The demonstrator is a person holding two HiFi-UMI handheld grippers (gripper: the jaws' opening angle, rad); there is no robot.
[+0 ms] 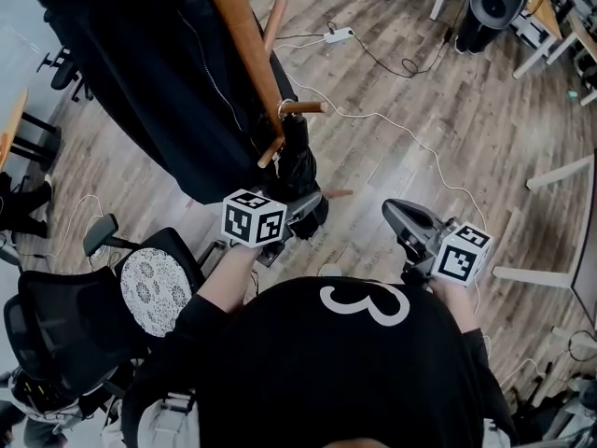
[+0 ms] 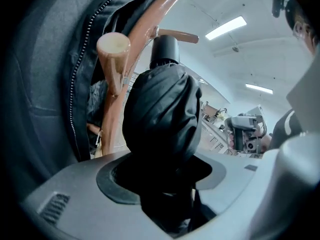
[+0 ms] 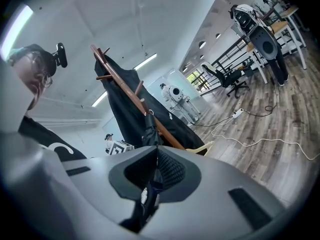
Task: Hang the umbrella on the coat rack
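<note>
The wooden coat rack [image 1: 244,35] leans across the head view with a black coat [image 1: 159,91] draped on it. A folded black umbrella [image 1: 298,171] hangs below a short peg [image 1: 303,107], its strap ring at the peg. My left gripper [image 1: 312,205] reaches in from below and its wide jaws hold the umbrella's lower end. In the left gripper view the umbrella [image 2: 162,114] fills the gap of that gripper [image 2: 162,160], beside the pole [image 2: 145,34]. My right gripper [image 1: 403,215] is off to the right, shut and empty [image 3: 155,150]; from there the umbrella [image 3: 150,131] is seen hanging on the rack [image 3: 130,91].
A black office chair [image 1: 56,334] with a white lace cushion [image 1: 154,289] stands at lower left. A power strip [image 1: 338,35] and its white cable [image 1: 401,124] lie on the wood floor. White desk legs [image 1: 558,174] stand at the right.
</note>
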